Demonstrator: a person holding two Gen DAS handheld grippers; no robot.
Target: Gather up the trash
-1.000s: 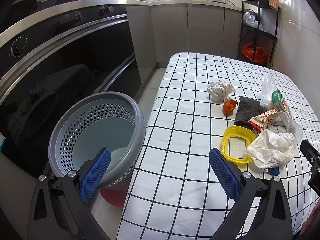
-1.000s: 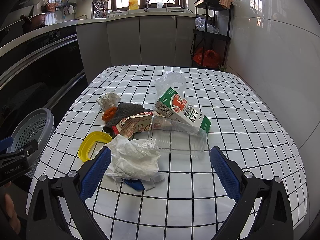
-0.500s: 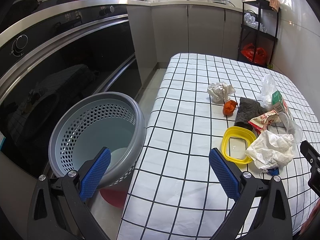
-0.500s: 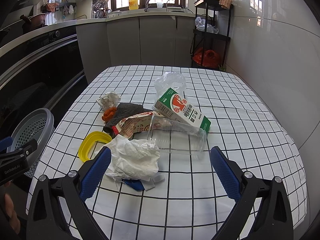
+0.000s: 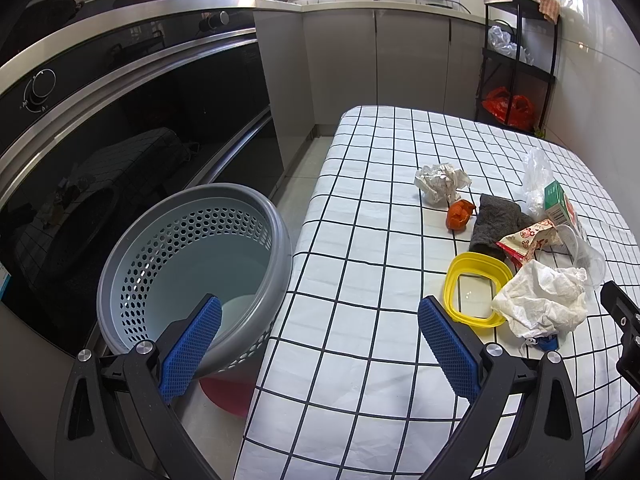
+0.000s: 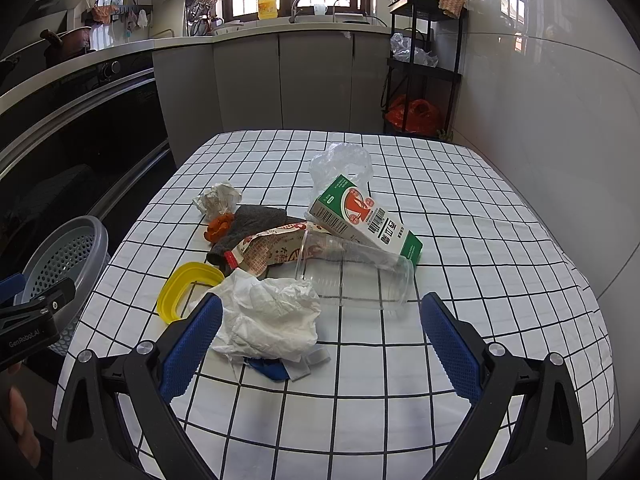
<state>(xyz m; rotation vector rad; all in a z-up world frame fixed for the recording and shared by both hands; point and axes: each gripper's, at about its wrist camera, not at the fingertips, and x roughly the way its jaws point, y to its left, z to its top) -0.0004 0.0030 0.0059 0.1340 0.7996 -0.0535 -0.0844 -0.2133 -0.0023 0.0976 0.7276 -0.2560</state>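
Observation:
Trash lies in a heap on the checked tablecloth (image 6: 460,216): a crumpled white tissue (image 6: 272,314), a clear plastic cup (image 6: 356,276) on its side, a green and white carton (image 6: 364,224), a red snack wrapper (image 6: 272,250), a yellow lid ring (image 6: 184,290), a grey cloth (image 6: 248,226), orange peel (image 6: 218,226), a paper ball (image 6: 218,200) and a clear bag (image 6: 340,164). My right gripper (image 6: 320,344) is open just short of the tissue. My left gripper (image 5: 320,344) is open, straddling the table's left edge beside the grey perforated basket (image 5: 192,264).
The basket stands on the floor left of the table, with a red disc (image 5: 228,392) under it. A black oven front (image 5: 120,140) runs along the left. A black rack (image 6: 424,68) with bags stands at the far right by the tiled wall.

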